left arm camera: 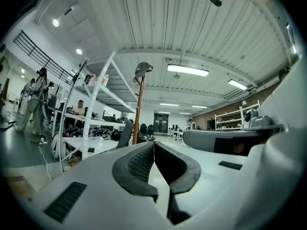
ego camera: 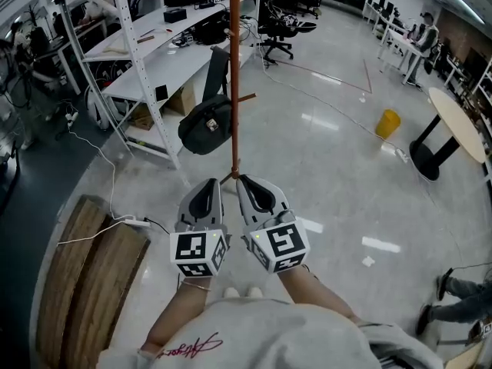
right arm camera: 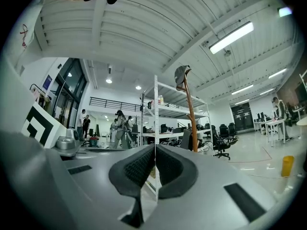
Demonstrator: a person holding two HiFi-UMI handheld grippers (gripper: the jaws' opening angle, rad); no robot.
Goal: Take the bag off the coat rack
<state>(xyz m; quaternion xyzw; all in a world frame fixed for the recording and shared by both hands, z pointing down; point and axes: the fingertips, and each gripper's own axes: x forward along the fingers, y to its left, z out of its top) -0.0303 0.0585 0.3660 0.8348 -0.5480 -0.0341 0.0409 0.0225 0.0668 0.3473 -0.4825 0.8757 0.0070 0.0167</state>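
Observation:
A black bag [ego camera: 206,126] hangs by its strap [ego camera: 217,71] on the left side of a thin orange-brown coat rack pole [ego camera: 234,68]. Both grippers are held low in front of the rack's foot, side by side. The jaws of my left gripper [ego camera: 211,184] are shut and empty, as are those of my right gripper [ego camera: 247,181]. In the left gripper view my left gripper [left arm camera: 154,145] points towards the pole [left arm camera: 138,111], which carries a grey cap [left arm camera: 142,70] on top. From my right gripper [right arm camera: 155,150] the pole [right arm camera: 190,114] and cap [right arm camera: 181,74] stand ahead to the right.
White shelving [ego camera: 151,68] with desks stands just left of the rack. A wooden bench [ego camera: 81,271] lies at the lower left, with a white cable [ego camera: 115,221] beside it. A yellow bin [ego camera: 387,123], a round table [ego camera: 460,126] and office chairs [ego camera: 278,31] stand farther off.

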